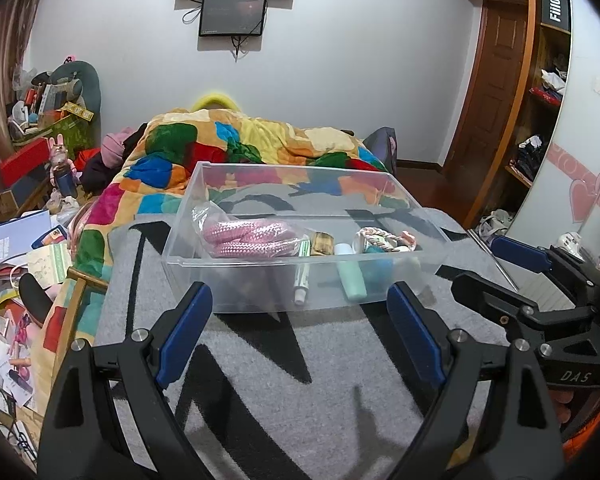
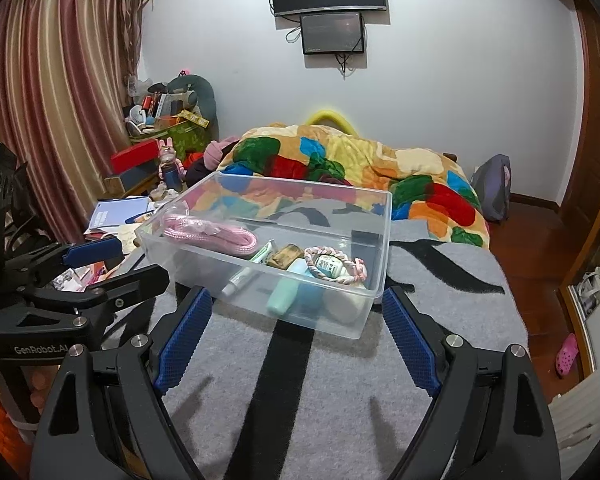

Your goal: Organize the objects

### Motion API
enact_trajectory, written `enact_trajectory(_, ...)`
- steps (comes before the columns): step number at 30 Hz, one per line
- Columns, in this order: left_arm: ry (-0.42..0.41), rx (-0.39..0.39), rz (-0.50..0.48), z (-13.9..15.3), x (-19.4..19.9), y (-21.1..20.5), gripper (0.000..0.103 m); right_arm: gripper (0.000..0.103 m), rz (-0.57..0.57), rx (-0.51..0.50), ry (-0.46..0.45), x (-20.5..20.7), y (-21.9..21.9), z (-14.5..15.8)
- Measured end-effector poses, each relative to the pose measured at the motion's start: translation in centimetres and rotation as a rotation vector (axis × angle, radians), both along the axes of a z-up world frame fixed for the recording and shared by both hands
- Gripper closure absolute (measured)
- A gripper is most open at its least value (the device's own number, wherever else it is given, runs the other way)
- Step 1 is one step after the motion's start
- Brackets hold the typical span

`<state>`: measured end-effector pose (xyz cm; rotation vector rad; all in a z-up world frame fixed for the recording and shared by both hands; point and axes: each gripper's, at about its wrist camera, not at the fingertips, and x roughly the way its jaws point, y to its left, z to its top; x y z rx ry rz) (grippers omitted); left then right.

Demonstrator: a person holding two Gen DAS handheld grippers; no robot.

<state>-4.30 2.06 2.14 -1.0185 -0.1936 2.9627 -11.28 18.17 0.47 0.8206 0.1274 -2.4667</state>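
On grey blanket point(image 2: 332, 400), clear bin point(image 2: 364, 304), both tools point(image 1: 300, 316) point(image 2: 296, 320) wide apart, empty.

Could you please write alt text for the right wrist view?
A clear plastic bin on a grey blanket holds pink rope, tubes and a braided ring. The open right gripper faces it, empty.

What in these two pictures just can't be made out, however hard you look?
- White container in the clear box, right wrist view: frosted front wall blurs it.
- Small bottle label, right wrist view: print too small.
- Lower wall screen, left wrist view: picture too dark.
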Motion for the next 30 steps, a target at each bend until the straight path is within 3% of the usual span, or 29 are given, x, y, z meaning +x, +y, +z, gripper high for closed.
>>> enact_trajectory(30, 0.004, -0.002, -0.011, 0.17, 0.21, 0.13, 0.013, 0.018, -0.004, -0.002, -0.015, -0.18, 0.29, -0.48)
